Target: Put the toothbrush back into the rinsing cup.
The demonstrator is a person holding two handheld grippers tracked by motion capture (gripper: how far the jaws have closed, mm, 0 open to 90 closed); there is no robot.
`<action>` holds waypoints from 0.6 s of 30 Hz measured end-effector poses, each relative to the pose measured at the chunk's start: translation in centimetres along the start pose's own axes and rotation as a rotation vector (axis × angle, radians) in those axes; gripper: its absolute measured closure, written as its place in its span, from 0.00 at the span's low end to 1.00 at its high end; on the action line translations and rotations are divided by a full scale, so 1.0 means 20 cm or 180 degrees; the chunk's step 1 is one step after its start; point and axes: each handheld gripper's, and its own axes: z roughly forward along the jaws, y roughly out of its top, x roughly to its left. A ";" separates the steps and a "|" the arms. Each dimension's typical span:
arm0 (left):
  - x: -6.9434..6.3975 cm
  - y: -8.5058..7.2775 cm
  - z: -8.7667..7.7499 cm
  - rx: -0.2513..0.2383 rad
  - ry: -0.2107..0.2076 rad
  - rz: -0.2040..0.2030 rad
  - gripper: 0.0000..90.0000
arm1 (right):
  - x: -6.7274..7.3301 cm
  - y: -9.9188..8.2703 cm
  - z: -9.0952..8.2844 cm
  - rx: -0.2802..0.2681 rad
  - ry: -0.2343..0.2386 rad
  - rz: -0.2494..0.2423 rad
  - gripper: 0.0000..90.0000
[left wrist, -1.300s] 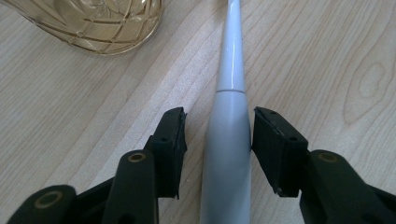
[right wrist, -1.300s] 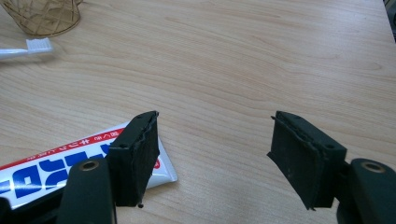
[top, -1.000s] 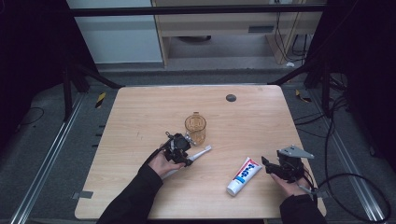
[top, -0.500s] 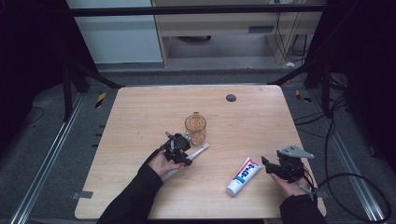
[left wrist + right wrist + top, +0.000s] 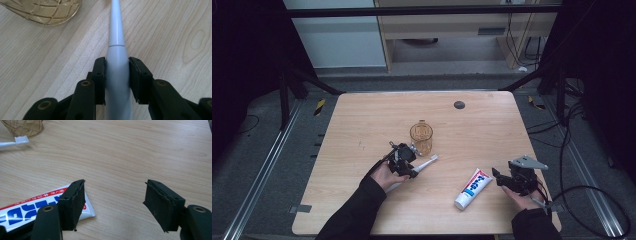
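Left tongs [image 5: 117,75] just closed onto one white toothbrush [image 5: 116,52], lying mid-tabletop [image 5: 362,120] beside one amber cup [image 5: 421,137]. Right tongs [image 5: 113,203] gape empty near right edge, one toothpaste tube [image 5: 473,187] alongside. Far half bare.

left claw [image 5: 117,75] jaws closed in, now clamping the toothbrush [image 5: 117,57]

Pale wooden table [image 5: 362,125], amber glass cup [image 5: 421,137] standing upright near its middle, white toothbrush [image 5: 426,162] lying just in front of the cup, toothpaste tube [image 5: 473,188] flat to the right, small dark disc [image 5: 459,104] near the far edge
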 end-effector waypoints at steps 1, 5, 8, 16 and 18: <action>0.00 0.00 -0.01 -0.0018 -0.0006 -0.0010 0.75 | 0.00 0.00 0.00 0.0000 0.0000 0.0000 0.36; 0.00 0.00 -0.03 -0.0056 -0.0006 -0.0035 0.75 | 0.00 0.00 0.00 0.0006 0.0002 -0.0001 0.36; 0.01 -0.01 -0.05 -0.0079 -0.0002 -0.0035 0.75 | 0.00 0.00 0.00 0.0006 0.0009 -0.0003 0.36; 0.00 -0.01 -0.12 -0.0244 0.0017 -0.0046 0.75 | 0.00 0.00 0.00 0.0009 0.0010 0.0005 0.36; -0.01 -0.01 -0.14 -0.0291 0.0040 -0.0050 0.75 | 0.00 0.00 0.00 0.0008 0.0011 0.0002 0.36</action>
